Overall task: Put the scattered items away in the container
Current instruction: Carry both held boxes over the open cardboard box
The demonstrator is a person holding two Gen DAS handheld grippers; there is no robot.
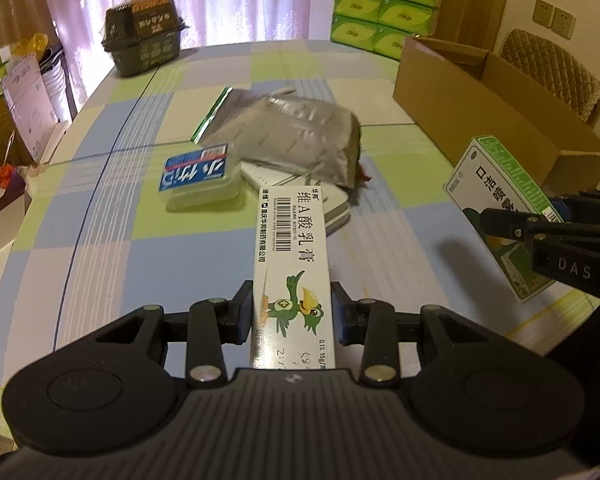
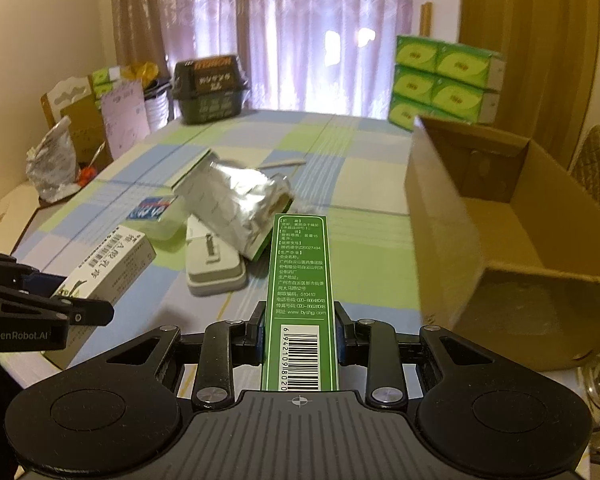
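- Left wrist view: we find the left tool [image 1: 292,312] clamped on a long white carton printed with a green cartoon bird [image 1: 291,264], one pad on each long side, the carton pointing forward above the worktop with a blue, green and lilac checked cloth [image 1: 112,216].
- Ahead on the cloth we note a crumpled silver foil pouch [image 1: 296,136] lying over a flat white plastic case [image 1: 324,200], with a clear tub bearing a blue and white label [image 1: 198,178] just to its left.
- The open brown cardboard box [image 1: 480,108] stands on the right side of the worktop.
- At the right edge, the right tool [image 1: 512,228] grips a green and white carton [image 1: 500,204], held tilted near the box.
- Right wrist view: we see the right tool [image 2: 299,328] closed on the narrow green side of that carton [image 2: 300,280], barcode nearest the camera.
- The cardboard box [image 2: 452,216] sits just to the right, its interior partly hidden.
- The left tool [image 2: 80,312] appears at the left edge, holding the white carton [image 2: 108,264].
- The pouch [image 2: 236,200], the case [image 2: 214,264] and the tub [image 2: 156,212] lie together mid-worktop.
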